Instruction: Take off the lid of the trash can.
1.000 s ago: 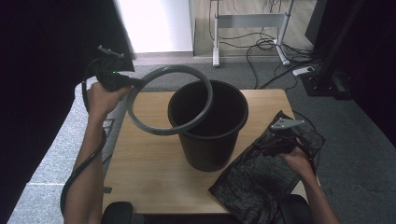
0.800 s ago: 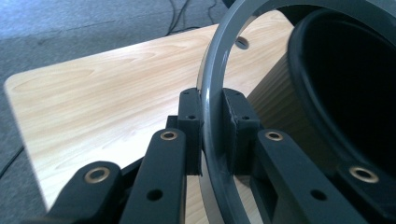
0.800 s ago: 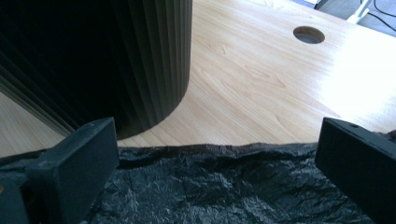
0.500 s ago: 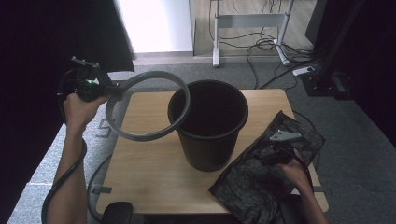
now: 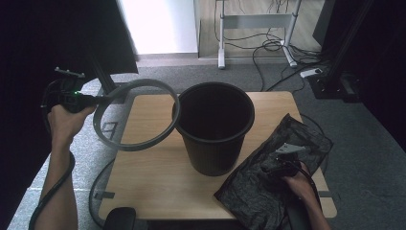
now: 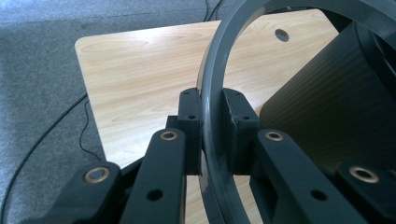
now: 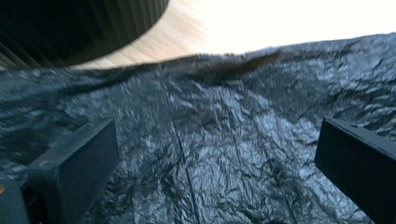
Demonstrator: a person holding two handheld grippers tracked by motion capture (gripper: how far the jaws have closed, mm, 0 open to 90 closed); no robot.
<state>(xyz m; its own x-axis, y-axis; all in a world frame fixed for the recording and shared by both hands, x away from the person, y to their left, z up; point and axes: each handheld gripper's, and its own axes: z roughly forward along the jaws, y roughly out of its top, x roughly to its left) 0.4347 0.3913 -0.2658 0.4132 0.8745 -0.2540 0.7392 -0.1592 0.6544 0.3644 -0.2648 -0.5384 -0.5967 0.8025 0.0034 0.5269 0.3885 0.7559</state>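
Grey carpet (image 5: pixel 368 143), wooden table (image 5: pixel 153 177), floor cables (image 5: pixel 268 52)

- Your left gripper (image 6: pixel 212 135) has matte black jaws, blocky pads with small screw holes, and brass-coloured pivot rivets on its linkage arms.
- A green light glows on its body, and a black cable trails along your bare forearm.
- Your right gripper (image 7: pixel 212 154) has flat, black, rectangular pads.
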